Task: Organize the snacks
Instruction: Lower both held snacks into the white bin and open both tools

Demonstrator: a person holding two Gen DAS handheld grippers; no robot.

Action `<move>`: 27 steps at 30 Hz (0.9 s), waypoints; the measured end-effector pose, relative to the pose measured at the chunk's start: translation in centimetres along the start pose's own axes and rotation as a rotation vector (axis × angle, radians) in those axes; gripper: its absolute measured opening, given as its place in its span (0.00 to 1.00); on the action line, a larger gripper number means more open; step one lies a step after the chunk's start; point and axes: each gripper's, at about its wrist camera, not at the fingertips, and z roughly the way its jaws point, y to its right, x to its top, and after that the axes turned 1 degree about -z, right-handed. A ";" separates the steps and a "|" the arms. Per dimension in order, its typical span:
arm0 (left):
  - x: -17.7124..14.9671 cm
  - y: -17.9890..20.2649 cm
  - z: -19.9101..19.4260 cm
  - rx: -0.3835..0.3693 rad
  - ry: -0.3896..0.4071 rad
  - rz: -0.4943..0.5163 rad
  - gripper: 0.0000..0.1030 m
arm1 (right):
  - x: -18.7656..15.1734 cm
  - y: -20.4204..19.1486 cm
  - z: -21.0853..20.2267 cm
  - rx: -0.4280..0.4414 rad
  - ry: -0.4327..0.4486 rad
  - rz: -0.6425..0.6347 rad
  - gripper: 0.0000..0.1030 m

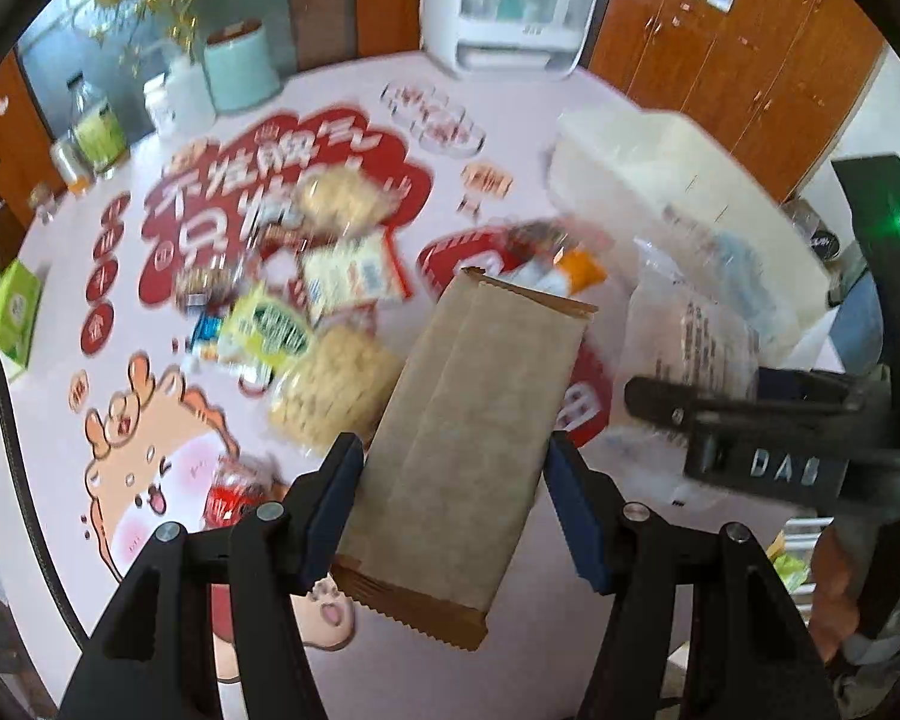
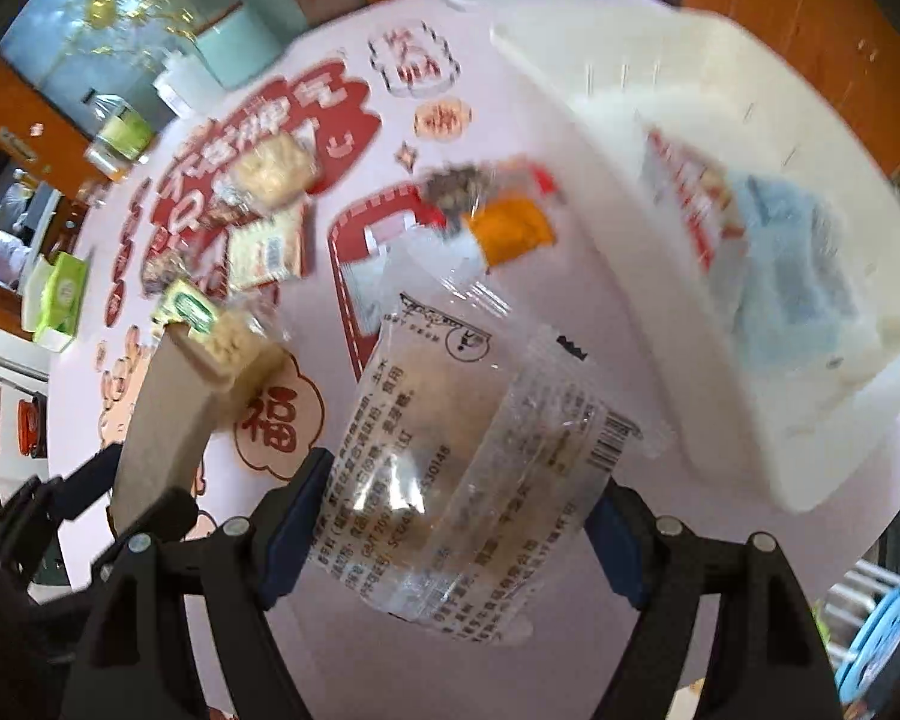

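The left gripper (image 1: 453, 516) has its jaws clamped across the width of a flat tan kraft-paper snack packet with crimped ends (image 1: 468, 450), one blue pad on each long edge, so the packet hangs lengthwise clear of the table (image 1: 390, 678); held by the sides like this it should slide end-first into a container; the right gripper (image 2: 459, 531) has its jaws closed on a clear crinkly plastic wrapper printed with black text and a barcode (image 2: 468, 474), pinched at its lower half, the upper end flopping free above the round pink table with red festive lettering and a cartoon animal; that film looks slippery and limp, so a grip low on the pack leaves the top likely to sway; the right gripper shows in the left wrist view as a black bar (image 1: 750, 420) just to the side of the kraft packet; the white translucent plastic storage bin (image 2: 750, 276) stands at the right of the table, with a red-and-white pack and a pale blue pack (image 2: 798, 276) already inside, which I judge to be where both held packs are headed; loose snacks lie heaped near the table's middle, among them a yellow-green sachet (image 1: 267, 330) and an orange packet (image 2: 513, 228), so much sorting remains
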 end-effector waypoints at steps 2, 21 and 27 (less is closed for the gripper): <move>1.0 1.4 -1.1 -0.002 0.029 0.011 0.59 | 0.6 0.7 -1.3 0.008 0.031 -0.015 0.77; 12.5 15.4 -4.2 -0.010 0.240 0.107 0.59 | 6.6 12.0 -11.5 -0.031 0.321 -0.042 0.78; 15.9 18.7 -3.1 -0.011 0.250 0.126 0.59 | 8.5 15.5 -12.9 -0.081 0.375 -0.007 0.78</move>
